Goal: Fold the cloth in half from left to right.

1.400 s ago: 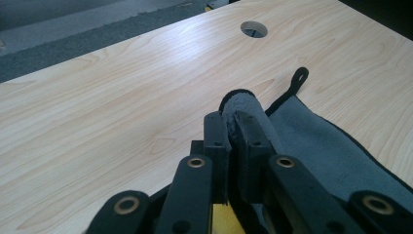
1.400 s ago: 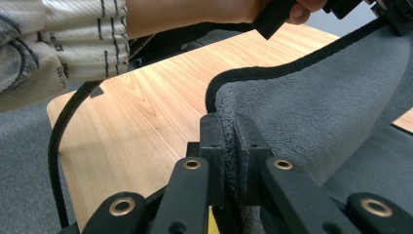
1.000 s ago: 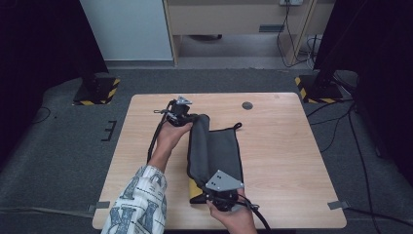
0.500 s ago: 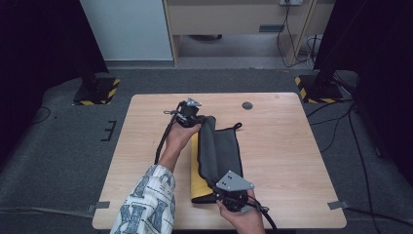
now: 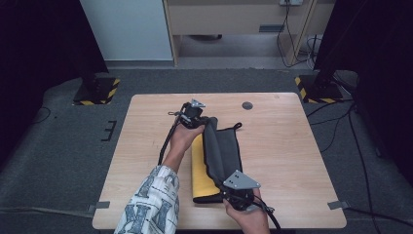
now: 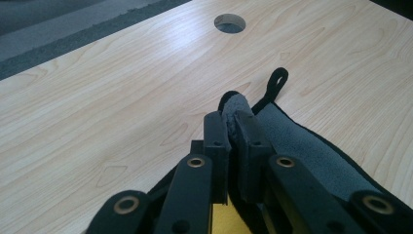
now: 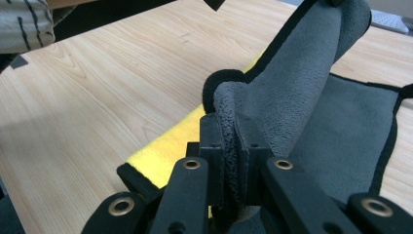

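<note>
Pale wooden bench (image 5: 292,156): each claw, left (image 6: 233,127) and right (image 7: 233,141), clamps a corner of the grey-and-yellow cloth (image 5: 221,146), lifting its edge to fold.

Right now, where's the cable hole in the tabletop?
In the high view the round cable hole sits near the table's far edge, right of centre, just beyond and right of the left gripper and the grey-and-yellow cloth.

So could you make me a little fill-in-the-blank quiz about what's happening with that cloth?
1. The grey cloth has a ____ underside.
2. The left gripper and the right gripper are both ____ on the cloth's edge.
3. The round hole is in the ____ table.

Missing words: yellow; shut; wooden
</note>
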